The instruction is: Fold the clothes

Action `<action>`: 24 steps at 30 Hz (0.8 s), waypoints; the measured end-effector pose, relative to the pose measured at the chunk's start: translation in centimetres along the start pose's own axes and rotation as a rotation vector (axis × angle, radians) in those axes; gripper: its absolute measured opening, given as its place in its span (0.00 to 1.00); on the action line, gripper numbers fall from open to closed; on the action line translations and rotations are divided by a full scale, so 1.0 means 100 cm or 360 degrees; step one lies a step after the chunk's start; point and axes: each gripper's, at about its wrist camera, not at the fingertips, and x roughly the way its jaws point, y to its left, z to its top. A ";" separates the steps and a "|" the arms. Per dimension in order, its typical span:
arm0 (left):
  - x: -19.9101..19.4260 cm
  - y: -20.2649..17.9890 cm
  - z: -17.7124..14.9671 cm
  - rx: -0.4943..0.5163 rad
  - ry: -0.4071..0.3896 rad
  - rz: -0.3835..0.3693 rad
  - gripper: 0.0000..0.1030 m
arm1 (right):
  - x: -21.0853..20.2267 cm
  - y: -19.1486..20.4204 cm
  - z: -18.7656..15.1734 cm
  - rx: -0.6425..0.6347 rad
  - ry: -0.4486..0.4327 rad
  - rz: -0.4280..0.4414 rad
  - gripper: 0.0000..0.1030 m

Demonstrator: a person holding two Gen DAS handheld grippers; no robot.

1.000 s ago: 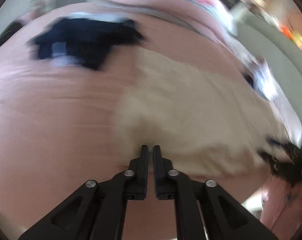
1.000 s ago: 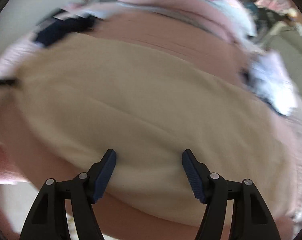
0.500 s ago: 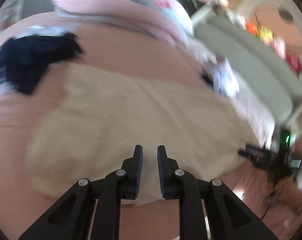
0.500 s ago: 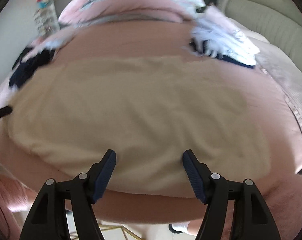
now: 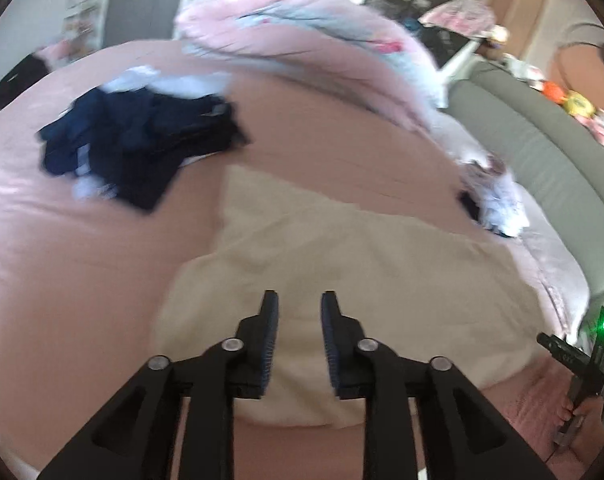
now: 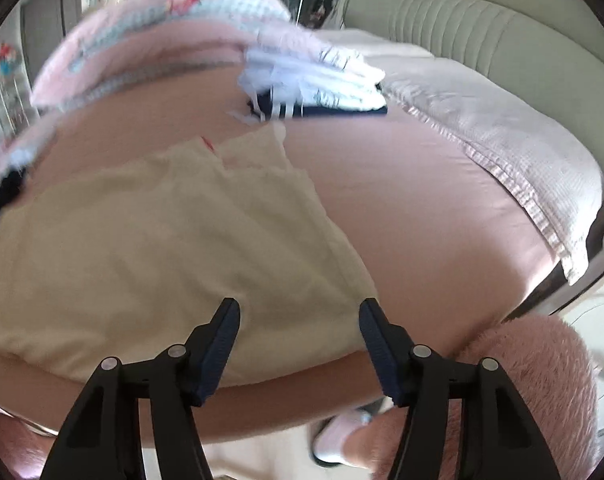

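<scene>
A cream garment (image 5: 342, 272) lies spread flat on the pink bed sheet (image 5: 81, 264). My left gripper (image 5: 299, 300) hovers above its near edge, open with a narrow gap and empty. In the right wrist view the same cream garment (image 6: 149, 256) fills the left half, and my right gripper (image 6: 297, 308) is wide open and empty over its near right corner. The right gripper also shows at the far right of the left wrist view (image 5: 574, 356).
A dark navy pile of clothes (image 5: 141, 140) lies at the far left of the bed. A white and navy folded stack (image 6: 322, 84) sits at the back right. A pink duvet (image 5: 302, 32), a pale pillow (image 6: 502, 136) and a grey headboard (image 6: 482, 24) border the bed.
My left gripper has opened from shut to a narrow gap and lifted off the cream garment. Both views have swung; the right gripper stays wide open, now at the garment's right corner.
</scene>
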 end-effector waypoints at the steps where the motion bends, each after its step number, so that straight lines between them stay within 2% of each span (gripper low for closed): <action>1: 0.008 -0.011 0.000 0.0032 0.0032 -0.0052 0.30 | 0.001 -0.005 -0.001 0.0066 0.0032 0.0096 0.62; 3: 0.025 -0.034 0.000 0.0104 0.0112 -0.0174 0.30 | 0.002 -0.016 -0.004 0.0200 0.0100 0.0293 0.64; 5: 0.042 -0.064 -0.007 0.0205 0.0208 -0.0284 0.30 | 0.013 -0.020 -0.014 0.0312 0.0243 0.0529 0.64; 7: 0.058 -0.090 -0.016 0.0310 0.0294 -0.0338 0.30 | 0.022 -0.011 -0.019 0.0298 0.0345 0.0652 0.64; 8: 0.064 -0.102 -0.023 0.0355 0.0335 -0.0360 0.30 | 0.021 -0.010 -0.018 0.0306 0.0336 0.0602 0.64; 10: 0.068 -0.119 -0.031 0.0450 0.0368 -0.0330 0.30 | 0.021 -0.008 -0.015 0.0324 0.0312 0.0494 0.64; 13: 0.071 -0.134 -0.036 0.0536 0.0387 -0.0301 0.30 | 0.023 -0.040 -0.022 0.0608 0.0289 0.0369 0.67; 15: 0.072 -0.131 -0.032 0.0483 0.0391 -0.0331 0.30 | 0.024 -0.062 -0.027 0.0799 0.0272 0.0285 0.68; 17: 0.073 -0.128 -0.027 0.0425 0.0386 -0.0353 0.30 | 0.028 -0.063 -0.025 0.0829 0.0290 0.0327 0.70; 19: 0.073 -0.126 -0.023 0.0402 0.0353 -0.0364 0.30 | 0.035 -0.057 -0.022 0.0803 0.0294 0.0340 0.87; 21: 0.071 -0.126 -0.017 0.0393 0.0322 -0.0374 0.30 | 0.038 -0.056 -0.021 0.0814 0.0299 0.0359 0.93; 24: 0.071 -0.122 -0.017 0.0396 0.0332 -0.0358 0.30 | 0.031 -0.061 -0.023 0.0870 0.0294 0.0374 0.88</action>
